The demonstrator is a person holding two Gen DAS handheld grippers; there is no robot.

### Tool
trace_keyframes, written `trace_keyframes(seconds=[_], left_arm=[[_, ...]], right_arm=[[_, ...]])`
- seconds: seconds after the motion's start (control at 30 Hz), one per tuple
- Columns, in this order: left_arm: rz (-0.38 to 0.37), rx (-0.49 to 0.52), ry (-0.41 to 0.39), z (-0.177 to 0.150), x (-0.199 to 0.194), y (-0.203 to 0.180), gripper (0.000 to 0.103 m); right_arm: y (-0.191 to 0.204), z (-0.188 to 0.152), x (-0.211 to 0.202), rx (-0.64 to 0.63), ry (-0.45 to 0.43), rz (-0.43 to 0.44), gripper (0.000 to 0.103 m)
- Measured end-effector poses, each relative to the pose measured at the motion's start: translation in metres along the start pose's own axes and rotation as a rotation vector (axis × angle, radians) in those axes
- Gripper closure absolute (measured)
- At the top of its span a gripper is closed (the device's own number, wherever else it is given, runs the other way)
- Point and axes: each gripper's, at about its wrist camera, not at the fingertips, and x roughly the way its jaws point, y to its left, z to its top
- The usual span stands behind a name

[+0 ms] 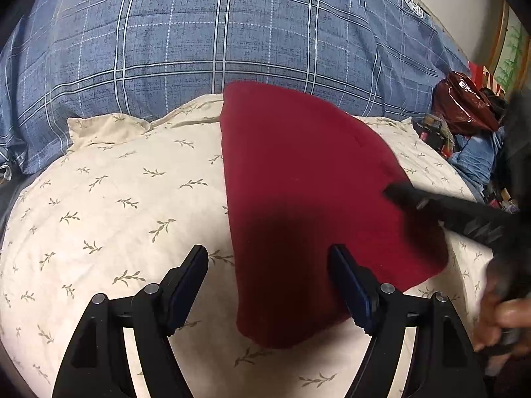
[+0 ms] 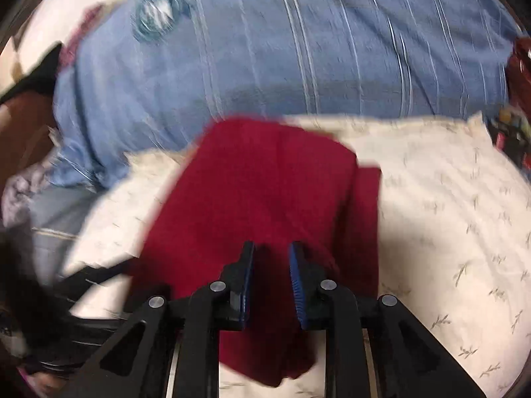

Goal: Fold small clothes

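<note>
So: red cloth (image 1: 308,199) long axis runs away from you on cream pillow (image 1: 116,199); right tongs (image 2: 271,248) over its near end, nearly clenched, gripping nothing; left tongs (image 1: 268,258) released, straddling its left edge.

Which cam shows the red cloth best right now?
Left wrist. It is sharp and shows the whole red cloth lying folded on the cream pillow. Right wrist view is motion-blurred, and the right gripper hides the cloth's near part.
</note>
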Motion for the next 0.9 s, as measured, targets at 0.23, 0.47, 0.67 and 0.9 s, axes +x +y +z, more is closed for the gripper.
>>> trace_keyframes(seconds=[0.23, 0.47, 0.67, 0.9], left_arm=[[-0.031, -0.025, -0.004, 0.005, -0.004, 0.004, 0.028], [-0.236, -0.162, -0.019, 0.027, -0.005, 0.038, 0.024], [-0.304, -0.159, 0.083, 0.031, 0.040, 0.044, 0.021], [-0.324, -0.151, 0.054, 0.035, 0.059, 0.042, 0.031]], right_arm=[[-0.005, 0.004, -0.024, 0.033, -0.079, 0.069, 0.073], [-0.053, 0.021, -0.016, 0.171, -0.106, 0.070, 0.007], [-0.065, 0.028, 0.030, 0.222, 0.017, 0.219, 0.007], [-0.034, 0.031, 0.035, 0.080, -0.032, 0.164, 0.047]])
